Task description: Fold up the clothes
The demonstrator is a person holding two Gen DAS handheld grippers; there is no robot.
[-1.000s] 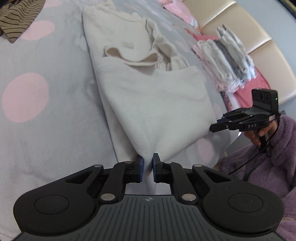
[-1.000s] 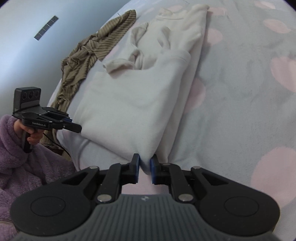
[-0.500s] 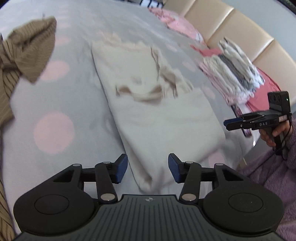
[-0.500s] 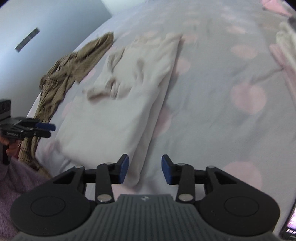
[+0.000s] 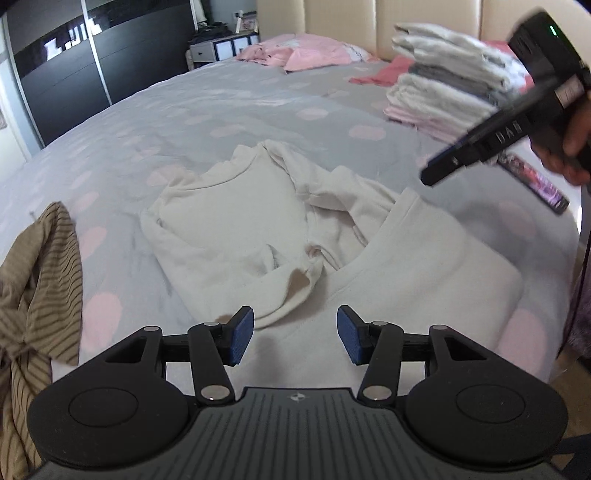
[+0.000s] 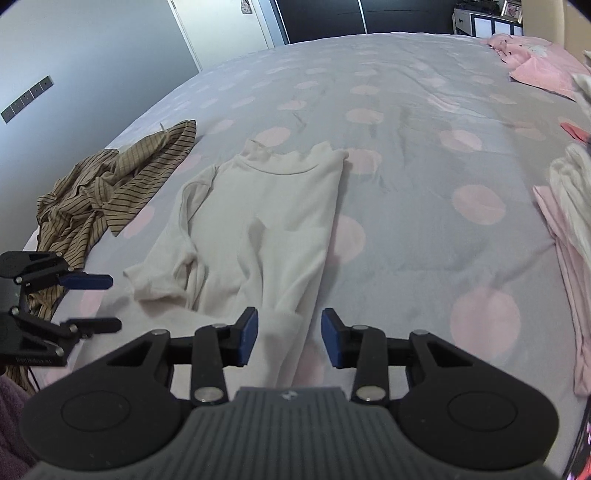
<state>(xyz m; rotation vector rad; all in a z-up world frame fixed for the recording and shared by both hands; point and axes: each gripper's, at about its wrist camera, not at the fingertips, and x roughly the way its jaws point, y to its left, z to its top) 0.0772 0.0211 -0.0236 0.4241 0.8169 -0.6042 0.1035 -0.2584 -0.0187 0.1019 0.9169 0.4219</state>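
Two grippers in view, both with jaws spread and nothing between the pads. Left gripper: blue pads apart, jaws have just been opening; it hovers over the near hem of the cream top, not touching the cloth. Right gripper: pads likewise apart, just opened, the lower fold of the top lying below the gap, no pinch visible.

Cream top lies on the grey bedspread with pink dots, roughly centre. In the right wrist view its collar sits toward 12 o'clock and the hem toward 6 o'clock; one sleeve is bunched along the 9 o'clock side. In the left wrist view the lower part is folded up over the body, with a crumpled sleeve at the middle.

Striped brown garment lies loose at about 10 o'clock of the top in the right wrist view, near but apart from it.

Stack of folded clothes, white, grey and pink layers, stands at 2 o'clock in the left wrist view, near the padded headboard. Pink pillow at 12 o'clock beyond. A dark phone-like slab lies at 3 o'clock on the bedspread; detail is blurred.

No containers seen; the only holder of goods is the bed itself.
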